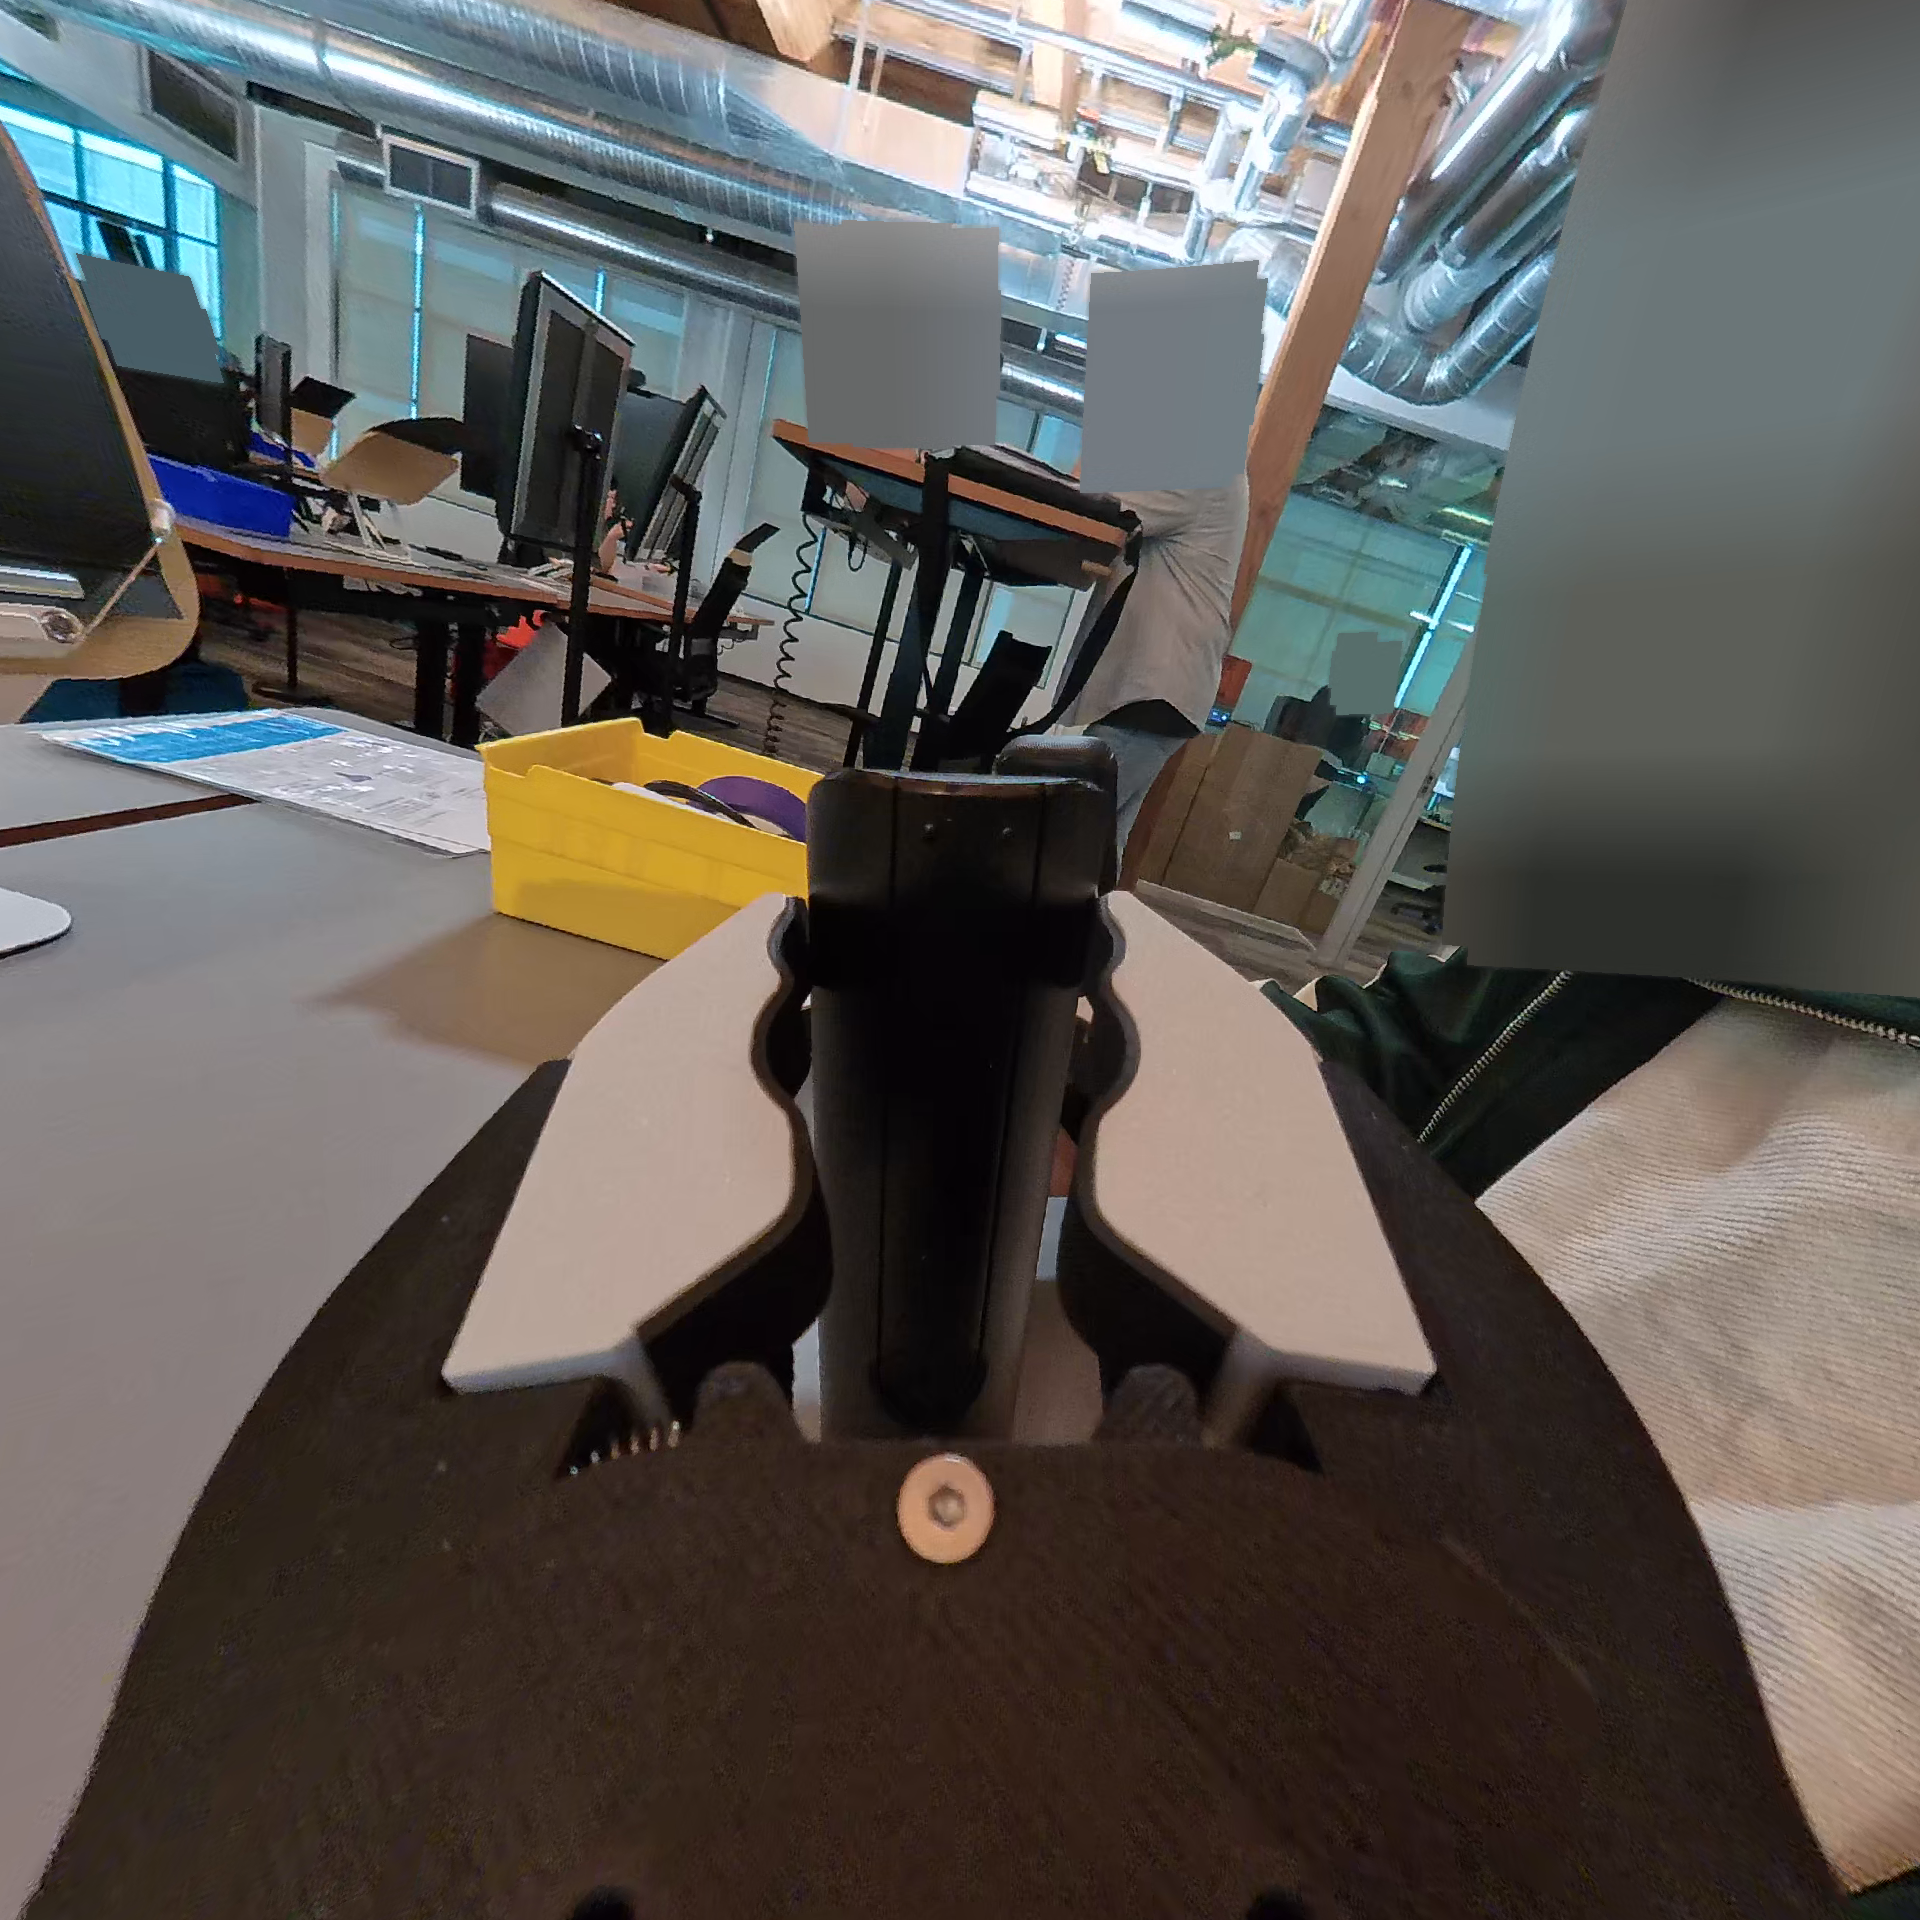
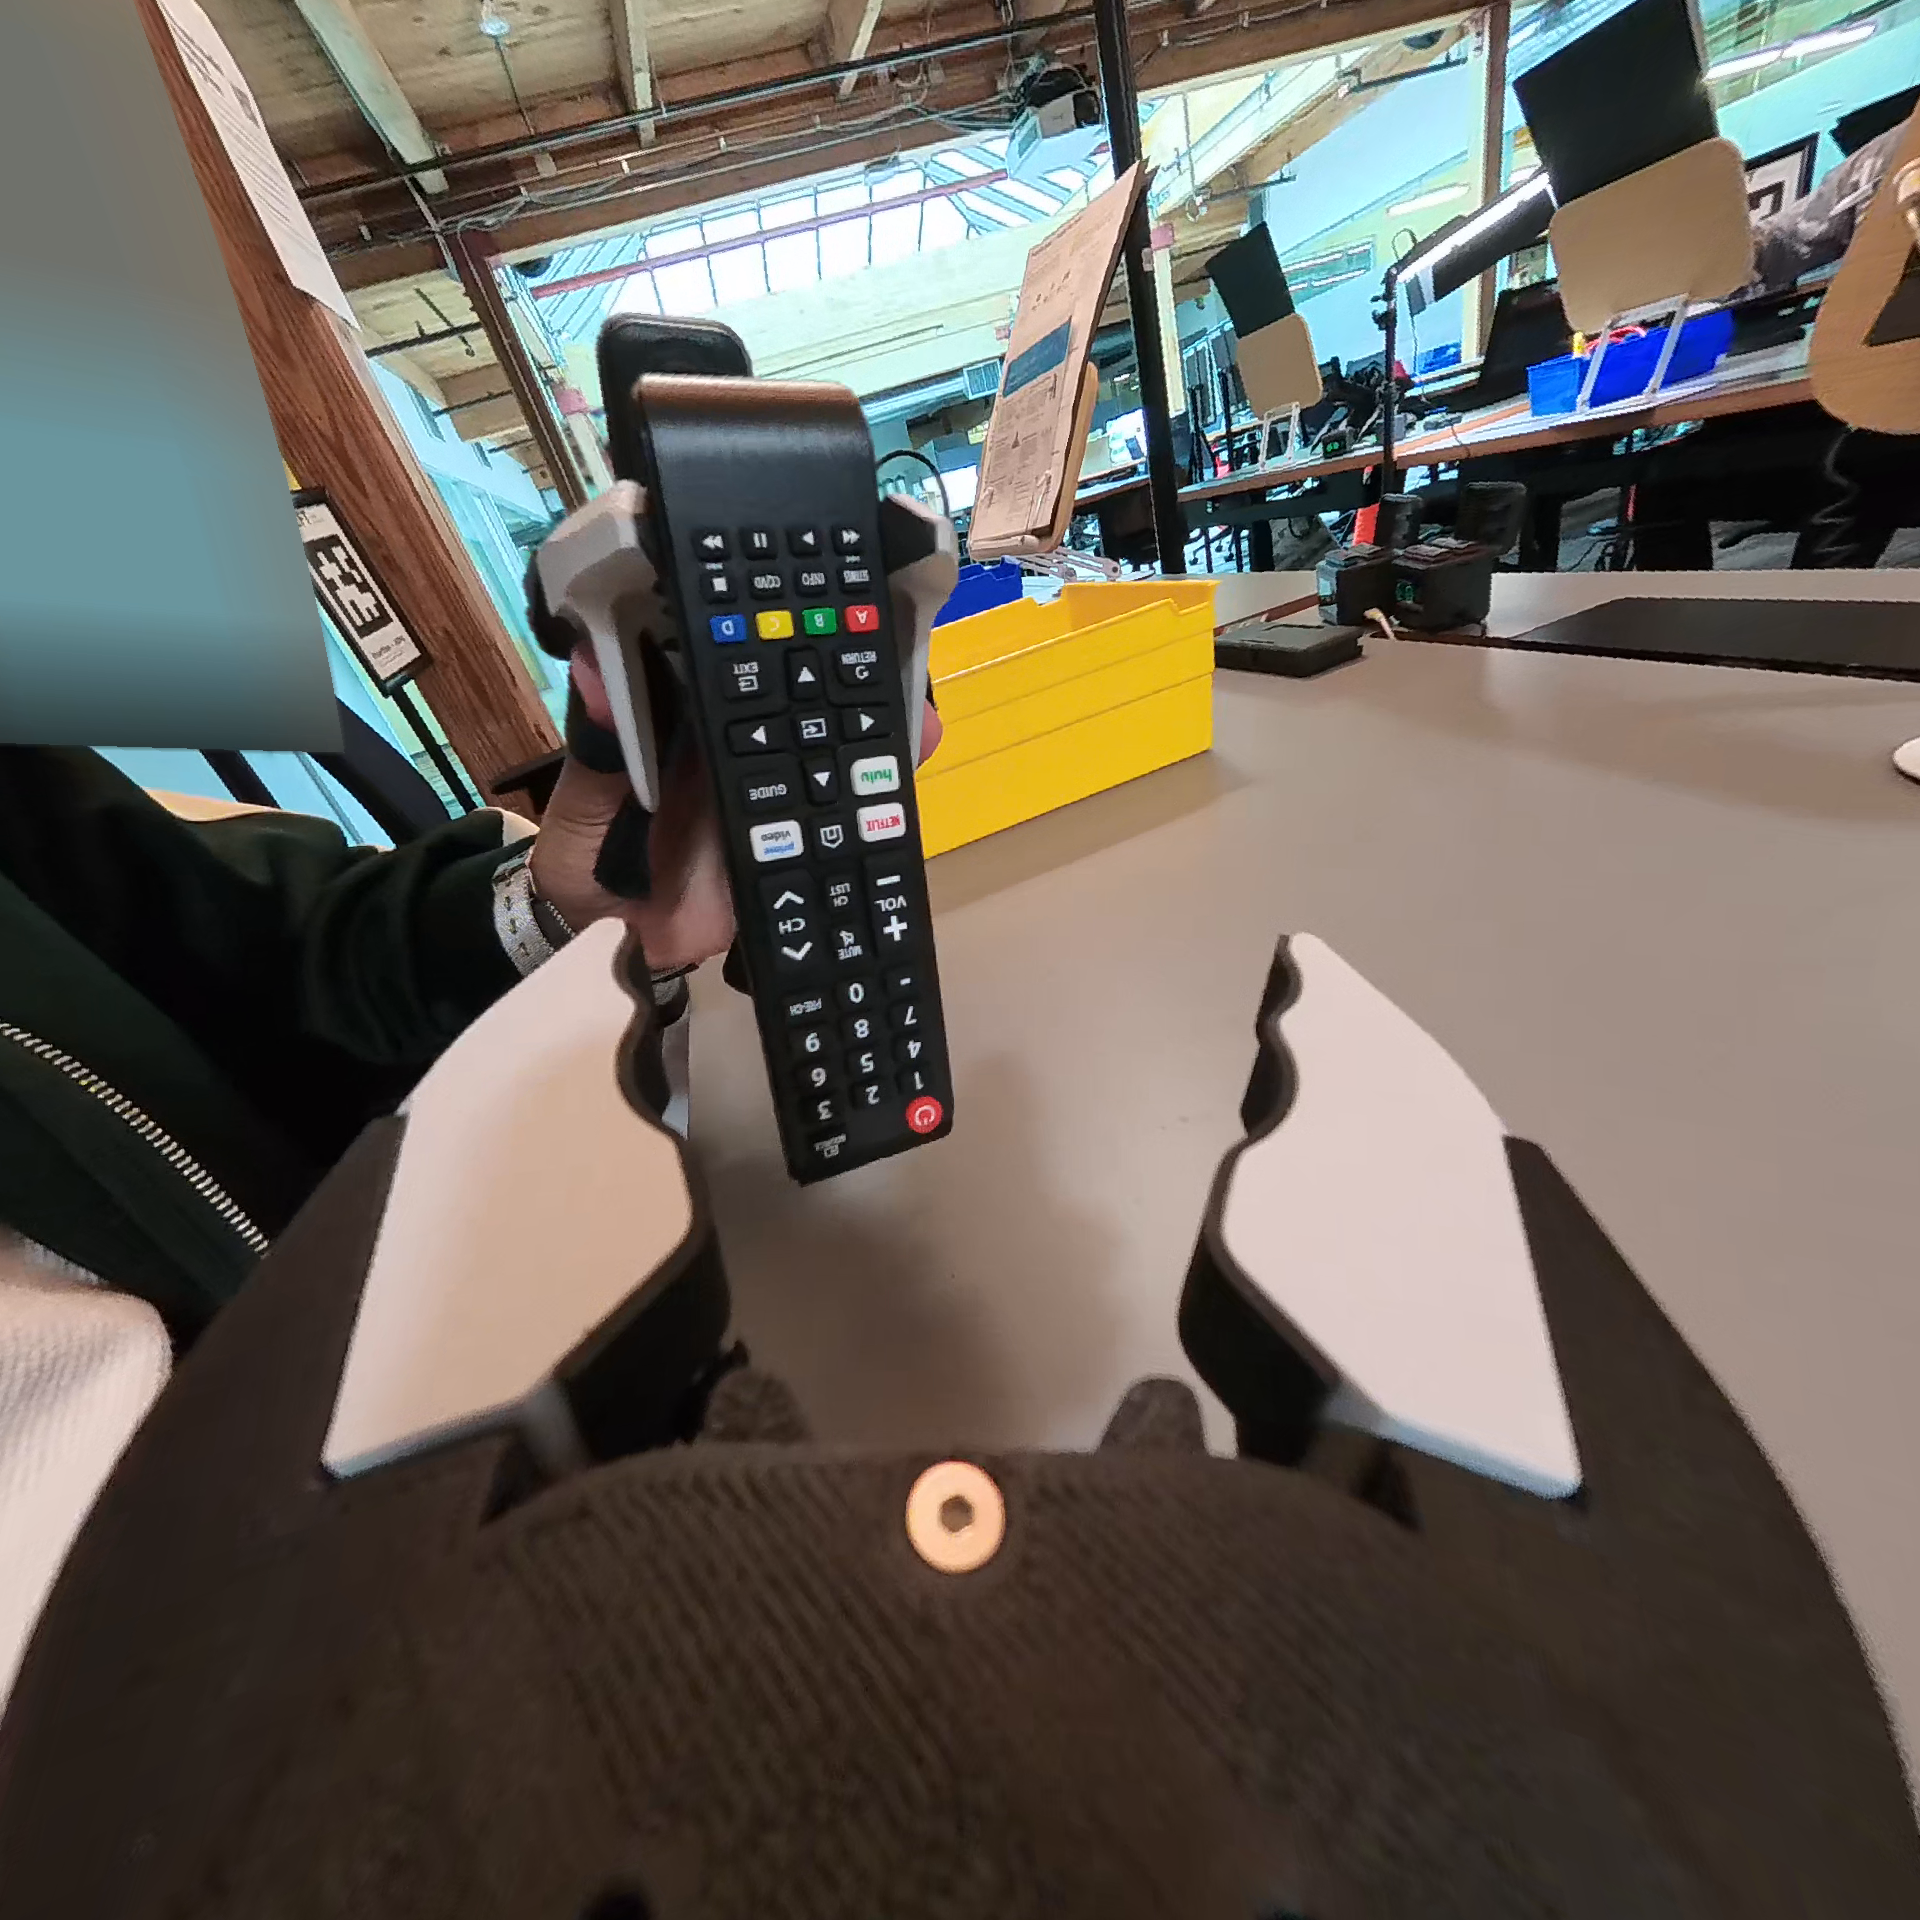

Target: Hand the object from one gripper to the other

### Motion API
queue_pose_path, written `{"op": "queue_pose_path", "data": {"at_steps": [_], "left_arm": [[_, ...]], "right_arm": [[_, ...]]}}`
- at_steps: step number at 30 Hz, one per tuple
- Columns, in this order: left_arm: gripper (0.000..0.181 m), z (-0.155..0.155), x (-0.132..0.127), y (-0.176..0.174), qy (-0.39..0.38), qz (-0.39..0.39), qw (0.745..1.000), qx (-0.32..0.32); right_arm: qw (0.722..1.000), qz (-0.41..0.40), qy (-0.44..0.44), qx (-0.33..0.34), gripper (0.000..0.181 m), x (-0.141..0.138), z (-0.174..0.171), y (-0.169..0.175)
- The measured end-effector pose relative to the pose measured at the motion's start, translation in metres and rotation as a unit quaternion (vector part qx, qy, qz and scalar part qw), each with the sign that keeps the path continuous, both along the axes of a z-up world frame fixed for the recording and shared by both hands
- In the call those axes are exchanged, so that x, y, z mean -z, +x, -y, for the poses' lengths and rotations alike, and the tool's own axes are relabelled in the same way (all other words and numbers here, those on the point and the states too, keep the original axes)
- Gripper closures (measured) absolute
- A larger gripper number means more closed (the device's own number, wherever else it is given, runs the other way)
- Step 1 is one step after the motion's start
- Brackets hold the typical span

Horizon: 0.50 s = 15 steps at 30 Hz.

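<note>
Left gripper is clamping the black TV remote: both grey fingers are pressing the remote's long edges. In the left wrist view the remote's smooth back is facing the camera, running straight up the middle between the fingers, its far end reaching past the fingertips.

In the right wrist view the same left gripper is showing farther off, left of centre, carried by a hand coming out of a dark sleeve. It is gripping the remote near its upper end. The remote is hanging off the grey surface, button side toward the camera, slightly tilted, the numbered keys and red power button at the lower end.

Right gripper is standing wide apart, its fingers holding nothing. The remote's lower end is appearing in the gap between them, nearer the left-hand finger; whether it is actually between the tips or beyond them, I cannot tell. No contact visible.

A yellow bin is sitting on the surface behind, to the right of the remote; in the left wrist view the yellow bin is lying left of the fingertips.
</note>
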<state>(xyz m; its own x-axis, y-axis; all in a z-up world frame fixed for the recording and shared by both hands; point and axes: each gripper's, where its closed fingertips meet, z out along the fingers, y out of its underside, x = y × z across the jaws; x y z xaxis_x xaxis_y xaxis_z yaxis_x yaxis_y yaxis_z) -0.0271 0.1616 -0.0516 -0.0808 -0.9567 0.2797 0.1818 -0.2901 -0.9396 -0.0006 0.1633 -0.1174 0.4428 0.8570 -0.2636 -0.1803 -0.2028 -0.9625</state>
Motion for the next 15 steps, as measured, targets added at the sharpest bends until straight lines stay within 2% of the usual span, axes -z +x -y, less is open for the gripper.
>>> {"op": "queue_pose_path", "data": {"at_steps": [15], "left_arm": [[0.130,-0.011,-0.005,-0.009,-0.054,0.040,0.998,0.001]], "right_arm": [[1.000,-0.009,-0.013,-0.012,0.074,0.001,0.004,-0.004]]}}
